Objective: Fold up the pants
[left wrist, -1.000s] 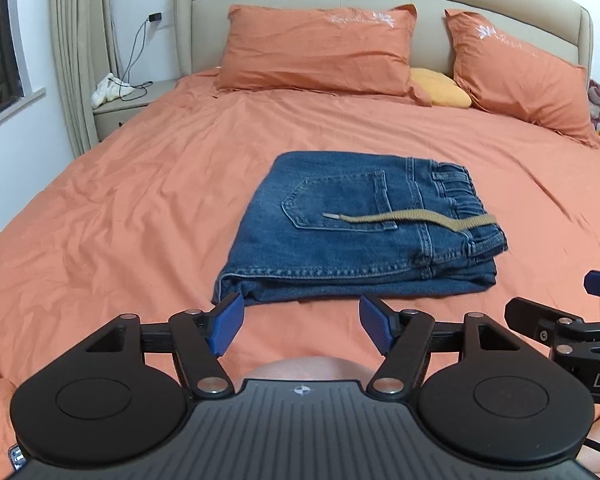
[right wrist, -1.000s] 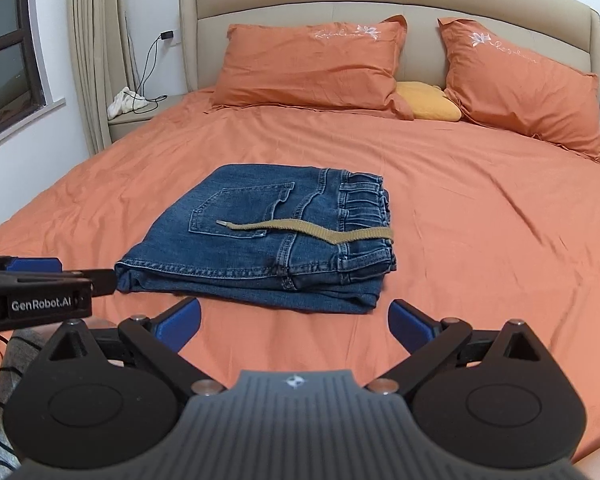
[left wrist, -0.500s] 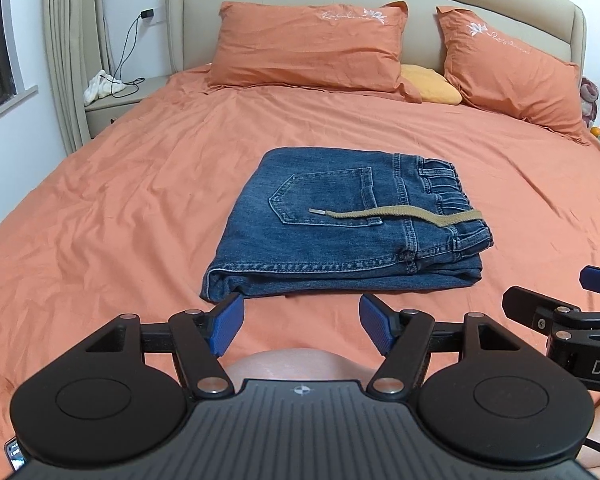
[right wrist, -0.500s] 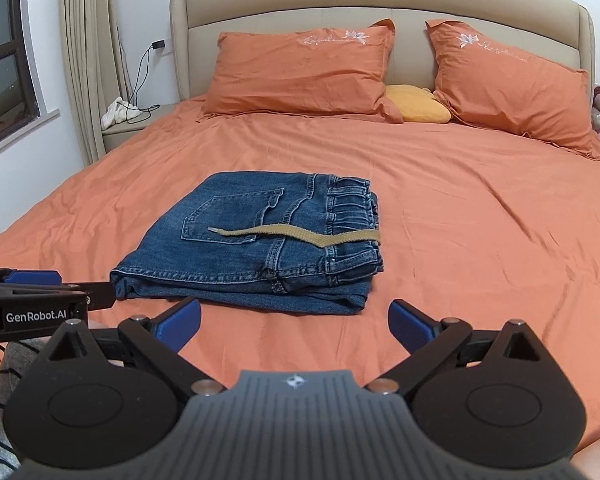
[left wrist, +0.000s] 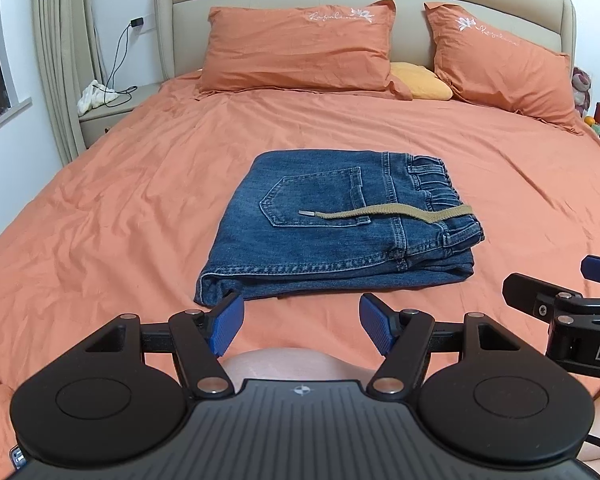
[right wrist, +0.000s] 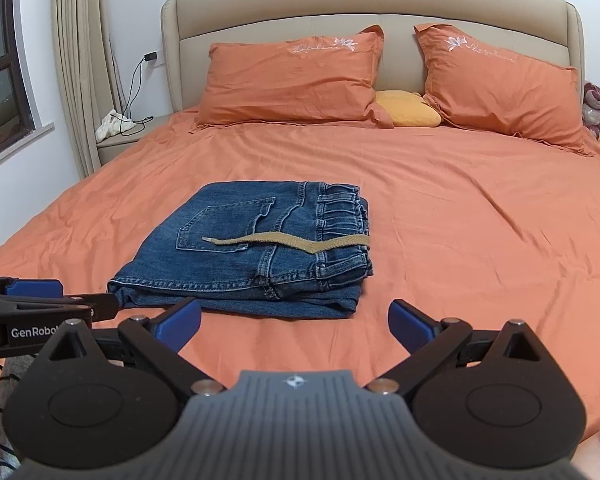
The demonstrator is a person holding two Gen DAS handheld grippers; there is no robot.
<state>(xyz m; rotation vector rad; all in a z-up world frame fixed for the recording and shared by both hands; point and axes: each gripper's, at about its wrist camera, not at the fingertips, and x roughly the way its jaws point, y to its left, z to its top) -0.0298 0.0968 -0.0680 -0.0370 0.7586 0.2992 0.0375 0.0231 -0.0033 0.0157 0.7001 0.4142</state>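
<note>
Left wrist: folded jeans point(left wrist: 340, 224) beyond hand-held gripper point(left wrist: 302, 322).

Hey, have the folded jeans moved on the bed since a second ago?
No. The jeans keep the same place below the left orange pillow; only the view shifted slightly.

Denim pants point(left wrist: 332, 216), matt cloth sheet point(left wrist: 100, 220), matt plastic tool point(left wrist: 300, 322)

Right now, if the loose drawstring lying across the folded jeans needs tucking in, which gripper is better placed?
Probably the right gripper: open, empty, and nearer the waistband end where the drawstring starts. The left gripper, also open, faces the jeans at their folded edge.
</note>
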